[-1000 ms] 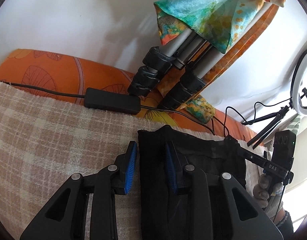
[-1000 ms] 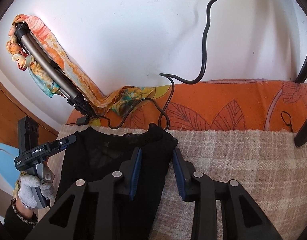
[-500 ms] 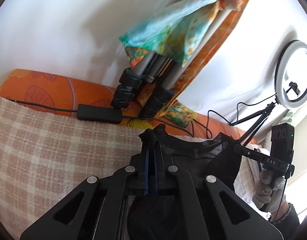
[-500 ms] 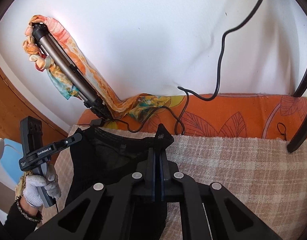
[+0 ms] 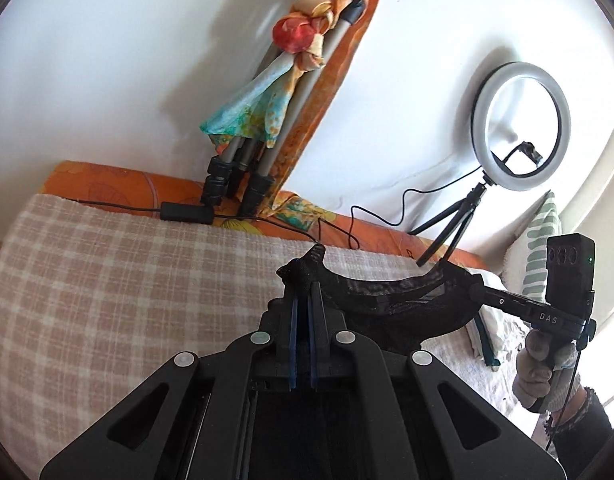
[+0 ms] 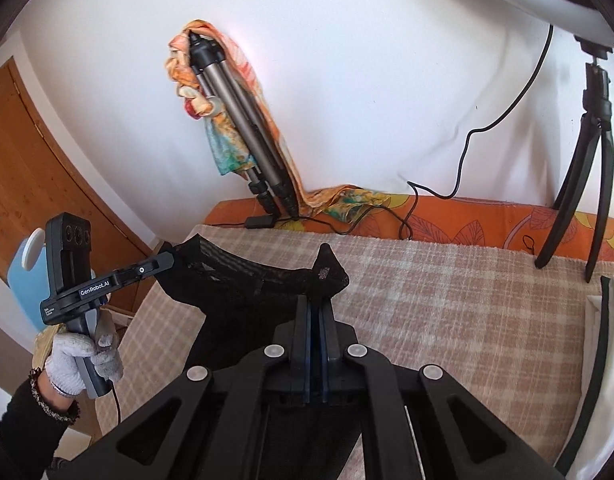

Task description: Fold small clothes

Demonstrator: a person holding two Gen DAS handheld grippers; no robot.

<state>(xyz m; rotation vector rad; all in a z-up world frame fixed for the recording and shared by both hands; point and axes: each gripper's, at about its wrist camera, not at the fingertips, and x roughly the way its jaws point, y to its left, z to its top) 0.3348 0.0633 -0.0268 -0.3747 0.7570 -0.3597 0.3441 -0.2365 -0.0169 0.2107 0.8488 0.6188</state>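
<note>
Item: black garment (image 5: 391,300), small, held up clear of the checked blanket (image 5: 119,280), slung between two tongs.
Left gripper (image 5: 301,292): clamped on one top corner.
Right gripper (image 6: 315,300): clamped on the other corner.
Handling: keep both corners level and the top edge taut, then lower evenly to fold.
Obstacles: tripod (image 5: 243,168) with scarf and cable (image 5: 107,207) far; ring light (image 5: 521,126) far right.

You hold a small black garment (image 5: 391,304) stretched in the air above the checked blanket (image 5: 127,280), its top edge sagging between corners at nine and three o'clock.
</note>
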